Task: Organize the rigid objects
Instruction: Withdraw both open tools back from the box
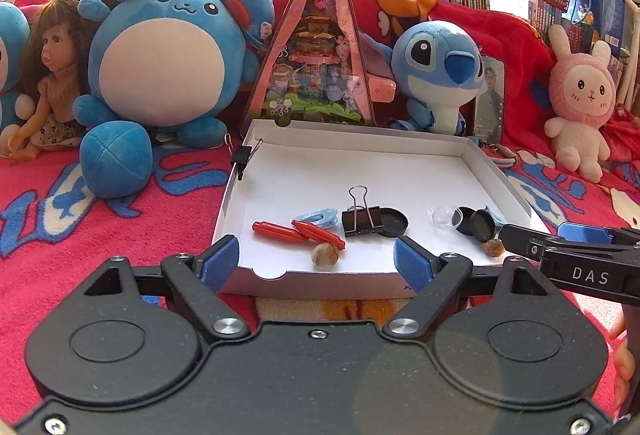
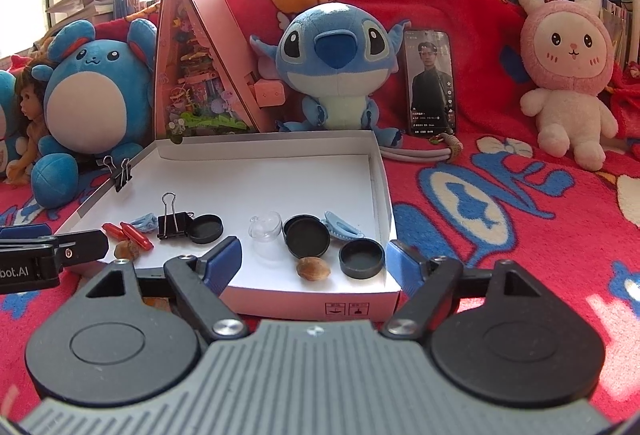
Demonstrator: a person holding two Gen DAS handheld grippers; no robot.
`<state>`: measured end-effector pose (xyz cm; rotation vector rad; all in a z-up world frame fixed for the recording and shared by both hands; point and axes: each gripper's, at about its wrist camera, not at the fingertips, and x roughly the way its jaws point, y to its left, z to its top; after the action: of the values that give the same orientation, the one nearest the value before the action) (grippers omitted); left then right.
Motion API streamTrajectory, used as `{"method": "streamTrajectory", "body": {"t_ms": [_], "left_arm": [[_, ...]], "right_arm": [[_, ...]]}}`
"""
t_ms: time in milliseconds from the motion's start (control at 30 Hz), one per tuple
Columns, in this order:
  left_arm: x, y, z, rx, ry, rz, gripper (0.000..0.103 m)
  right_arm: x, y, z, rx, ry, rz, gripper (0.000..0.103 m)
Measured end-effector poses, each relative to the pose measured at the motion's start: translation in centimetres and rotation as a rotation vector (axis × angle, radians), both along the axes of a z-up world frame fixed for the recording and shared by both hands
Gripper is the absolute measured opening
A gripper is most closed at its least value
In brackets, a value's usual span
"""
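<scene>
White shallow box (image 2: 276, 191) sits on the red blanket (image 2: 500, 235), near edge toward both tools; all the small rigid items lie in its near half. Left tool (image 1: 316, 261) released, fingers spread wide, nothing between them, hovering at the box's near edge toward the near-left corner. Right tool (image 2: 316, 261) likewise released and empty, at the near edge toward the near-right corner. Key relation: the items split into two clusters, one ahead of each tool. Left cluster, nearer the left tool: black binder clip (image 1: 362, 221) with one handle upright, black round lid (image 1: 394, 222) touching it, pale blue clip (image 1: 318, 216), two red sticks (image 1: 298, 231) with long axes running roughly along the near edge, and a brown nut (image 1: 325, 255) just inside the near wall, closest to the left tool. Right cluster, nearer the right tool: black round dish (image 2: 307, 236), black cap (image 2: 362, 258), clear dome (image 2: 265, 229), second pale blue clip (image 2: 340, 230), second nut (image 2: 313, 268) dead ahead between the fingers. A small binder clip (image 2: 120, 173) grips the box's left wall. Hard to tell: target arrangement is not shown; the right nut is partly hidden behind the right tool in the left view; what lies under the box's near wall is cut off.
</scene>
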<state>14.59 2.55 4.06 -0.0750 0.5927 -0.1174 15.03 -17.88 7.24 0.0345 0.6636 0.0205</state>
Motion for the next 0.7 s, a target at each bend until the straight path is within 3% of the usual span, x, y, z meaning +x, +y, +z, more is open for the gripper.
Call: {"method": "streamTrajectory", "body": {"t_ms": [700], "left_arm": [[-3.5,0.3,-1.4,0.038,0.009,-0.004,0.085]], "right_arm": [[-3.9,-0.4,-0.6,-0.007,0.014,0.005,0.094]]}}
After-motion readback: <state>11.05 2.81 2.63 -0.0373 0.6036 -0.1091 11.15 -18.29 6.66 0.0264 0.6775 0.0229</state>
